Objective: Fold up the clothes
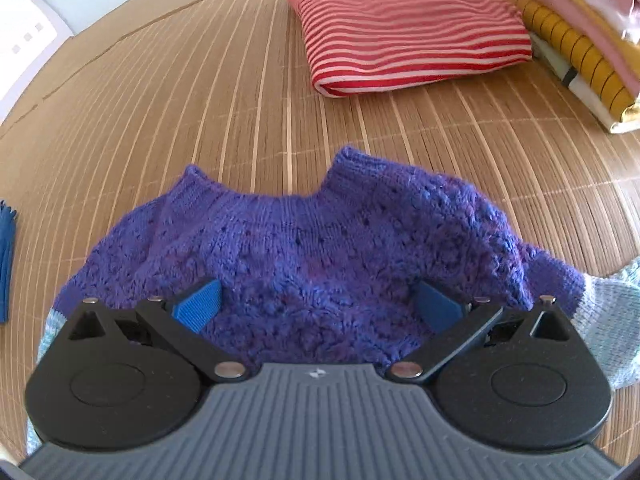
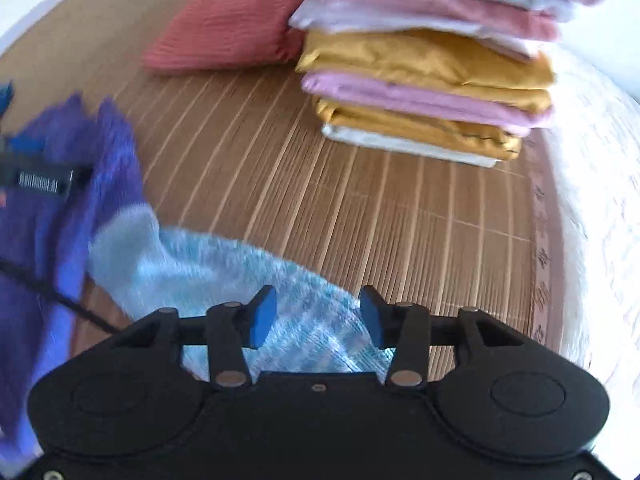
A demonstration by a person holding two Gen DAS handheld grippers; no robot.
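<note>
Over the purple sweater (image 1: 304, 248), the left gripper (image 1: 316, 306) pointed forward and down, its blue fingers (image 1: 198, 304) spread wide with the knit lying between and under them; nothing was pinched. Beyond the fingertips the sweater's collar lay on the bamboo mat (image 1: 160, 112), and farther ahead, to the right, sat a folded red striped shirt (image 1: 400, 28).

From the right wrist view, which was blurred, the right gripper (image 2: 318, 318) hung low over the sweater's pale blue sleeve (image 2: 224, 276), fingers (image 2: 264, 316) partly apart and gripping nothing. To their left lay the purple body with the left gripper on it. Ahead of the fingers stood a stack of folded clothes (image 2: 432, 76).
</note>
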